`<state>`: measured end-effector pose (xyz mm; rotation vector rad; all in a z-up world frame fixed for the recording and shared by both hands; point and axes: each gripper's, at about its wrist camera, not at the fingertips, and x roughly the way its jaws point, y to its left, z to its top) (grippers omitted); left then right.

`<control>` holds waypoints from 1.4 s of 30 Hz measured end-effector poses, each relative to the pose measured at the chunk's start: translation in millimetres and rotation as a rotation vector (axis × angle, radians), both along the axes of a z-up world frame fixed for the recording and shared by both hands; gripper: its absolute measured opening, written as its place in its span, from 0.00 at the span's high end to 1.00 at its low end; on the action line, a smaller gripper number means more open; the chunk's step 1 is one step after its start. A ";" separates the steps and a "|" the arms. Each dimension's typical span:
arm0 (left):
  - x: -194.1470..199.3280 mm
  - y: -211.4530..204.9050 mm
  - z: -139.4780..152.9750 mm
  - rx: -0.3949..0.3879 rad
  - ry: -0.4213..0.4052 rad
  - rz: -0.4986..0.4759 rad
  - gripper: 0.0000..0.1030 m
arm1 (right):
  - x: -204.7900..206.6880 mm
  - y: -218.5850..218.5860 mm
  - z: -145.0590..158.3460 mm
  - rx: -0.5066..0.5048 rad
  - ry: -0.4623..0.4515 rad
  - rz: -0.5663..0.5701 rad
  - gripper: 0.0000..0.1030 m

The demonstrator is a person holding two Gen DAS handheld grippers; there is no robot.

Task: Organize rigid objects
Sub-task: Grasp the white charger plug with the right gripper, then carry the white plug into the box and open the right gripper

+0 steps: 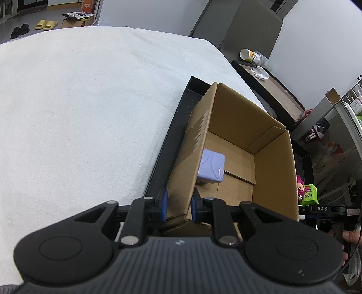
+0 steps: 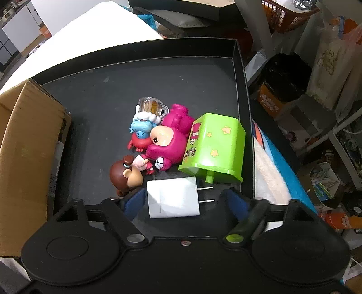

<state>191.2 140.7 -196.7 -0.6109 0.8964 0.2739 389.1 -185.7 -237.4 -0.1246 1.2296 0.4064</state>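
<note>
White bedspread [image 1: 79, 101]; left gripper [image 1: 177, 207] astride box wall [image 1: 190, 158].

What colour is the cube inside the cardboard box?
Pale lavender cube, best seen in the left wrist view.

Yellow slippers [image 1: 46, 24] & black slippers [image 1: 20, 30] on floor, orange basket [image 2: 287, 17] upper right.

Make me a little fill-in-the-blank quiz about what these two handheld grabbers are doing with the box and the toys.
1. The left gripper is clamped on a wall of the ____ box.
2. Inside that box lies a ____ cube.
3. The white charger sits between the right gripper's ____ fingers.
4. The toys lie in a ____ tray.

Missing words: cardboard; lavender; open; black
</note>
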 end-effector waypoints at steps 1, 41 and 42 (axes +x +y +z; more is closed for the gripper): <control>0.0 0.0 0.0 0.000 0.000 0.000 0.82 | -1.9 0.4 0.3 0.002 0.003 0.000 0.40; -0.1 0.8 -0.9 -0.019 -0.005 -0.010 0.82 | -60.3 38.8 95.2 0.026 -0.130 0.026 0.40; 0.0 0.6 -0.8 -0.018 -0.005 -0.014 0.82 | -61.7 42.1 98.0 0.023 -0.135 0.031 0.40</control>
